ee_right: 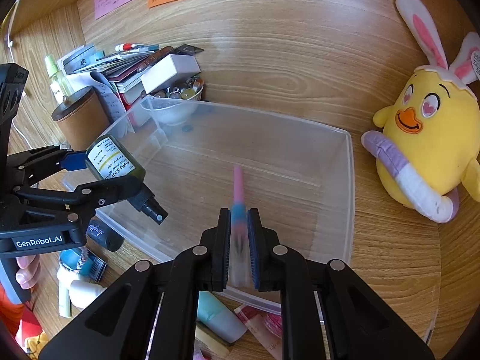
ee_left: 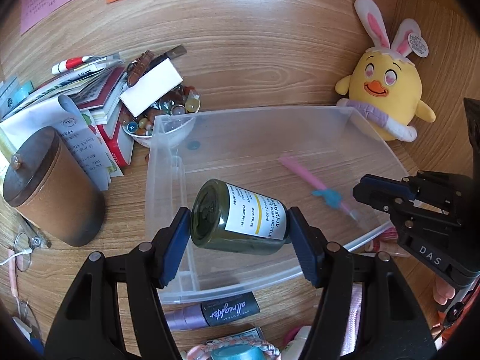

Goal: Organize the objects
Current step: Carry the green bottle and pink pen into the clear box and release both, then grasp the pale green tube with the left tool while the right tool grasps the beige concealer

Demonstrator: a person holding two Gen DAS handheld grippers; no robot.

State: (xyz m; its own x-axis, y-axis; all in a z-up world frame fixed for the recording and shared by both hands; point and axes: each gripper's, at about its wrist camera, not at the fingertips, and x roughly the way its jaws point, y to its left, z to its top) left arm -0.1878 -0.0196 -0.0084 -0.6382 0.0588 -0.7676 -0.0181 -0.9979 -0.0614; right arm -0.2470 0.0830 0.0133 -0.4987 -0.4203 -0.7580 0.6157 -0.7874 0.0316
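My left gripper (ee_left: 240,225) is shut on a dark green pump bottle (ee_left: 240,219) with a white and yellow label, held sideways above the left part of a clear plastic bin (ee_left: 168,180). It also shows in the right wrist view (ee_right: 115,165). A pink pen (ee_right: 238,192) with a blue figure sits between the fingers of my right gripper (ee_right: 239,240), over the bin (ee_right: 349,198); it looks blurred. In the left wrist view the pen (ee_left: 303,175) slants across the bin and the right gripper (ee_left: 390,198) is at the right edge.
A yellow plush chick (ee_left: 387,96) with bunny ears stands right of the bin. A brown lidded canister (ee_left: 51,186), stacked books, a white box (ee_left: 151,87) and a bowl of glass beads (ee_left: 162,117) crowd the left. Cosmetic tubes and bottles (ee_left: 216,312) lie at the front edge.
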